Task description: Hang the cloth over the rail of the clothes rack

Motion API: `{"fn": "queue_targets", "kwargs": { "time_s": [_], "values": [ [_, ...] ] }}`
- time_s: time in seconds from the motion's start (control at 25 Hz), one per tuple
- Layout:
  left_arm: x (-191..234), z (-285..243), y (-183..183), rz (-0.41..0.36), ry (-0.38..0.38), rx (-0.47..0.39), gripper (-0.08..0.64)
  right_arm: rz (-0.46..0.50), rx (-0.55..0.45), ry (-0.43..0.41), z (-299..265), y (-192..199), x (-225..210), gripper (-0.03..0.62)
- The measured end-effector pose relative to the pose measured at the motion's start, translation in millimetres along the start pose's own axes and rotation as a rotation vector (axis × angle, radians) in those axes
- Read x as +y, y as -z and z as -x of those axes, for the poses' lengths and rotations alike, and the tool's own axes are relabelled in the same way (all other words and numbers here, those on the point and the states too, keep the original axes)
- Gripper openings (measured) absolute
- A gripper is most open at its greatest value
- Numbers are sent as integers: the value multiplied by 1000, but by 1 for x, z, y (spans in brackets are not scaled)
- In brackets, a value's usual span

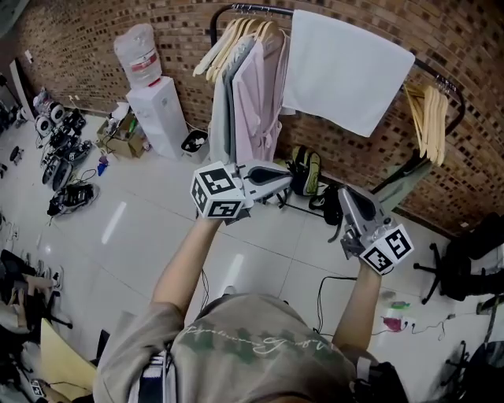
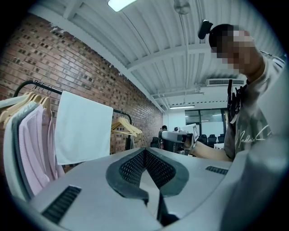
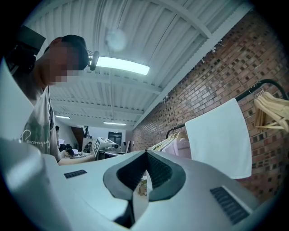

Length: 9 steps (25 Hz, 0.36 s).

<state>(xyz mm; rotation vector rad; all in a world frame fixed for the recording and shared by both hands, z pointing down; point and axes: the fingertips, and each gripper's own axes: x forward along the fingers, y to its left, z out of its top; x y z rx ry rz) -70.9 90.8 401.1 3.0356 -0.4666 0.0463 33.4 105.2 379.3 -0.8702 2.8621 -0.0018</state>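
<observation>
Head view, query one. A: State the position of the cloth.

B: The white cloth (image 1: 346, 67) is draped over the black rail (image 1: 236, 8) of the clothes rack (image 1: 460, 106) and hangs flat in front of the brick wall (image 1: 94, 31). To its left is a group of pale garments (image 1: 252, 94) on wooden hangers. To its right is a cluster of empty hangers (image 1: 429, 118).

A: State the condition of the left gripper.

B: The left gripper (image 1: 288, 178) is clenched, pads together, with nothing between them. It is held level in front of the rack. It shows beneath the garments and is clear of the cloth.

A: And the right gripper?

B: The right gripper (image 1: 344, 191) is likewise clenched and empty. It points toward the rack from under the cloth's lower edge and makes no contact.

A: Relation between the two tools?

B: They are side by side and apart, each with its marker cube toward the person. Each gripper view shows the other tool in the background and the cloth hanging free on the rail.

A: Other items?

B: A water dispenser (image 1: 153, 102) stands on the tiled floor, left of the rack.
</observation>
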Motion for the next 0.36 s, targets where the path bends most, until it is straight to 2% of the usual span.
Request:
{"fn": "queue_targets", "kwargs": {
  "time_s": [0.16, 0.36],
  "values": [
    [2, 2, 2, 1, 5, 2, 5, 11, 10, 4, -3, 4, 4, 8],
    [-1, 19, 14, 1, -16, 38, 5, 11, 32, -32, -19, 15, 22, 8]
  ]
}}
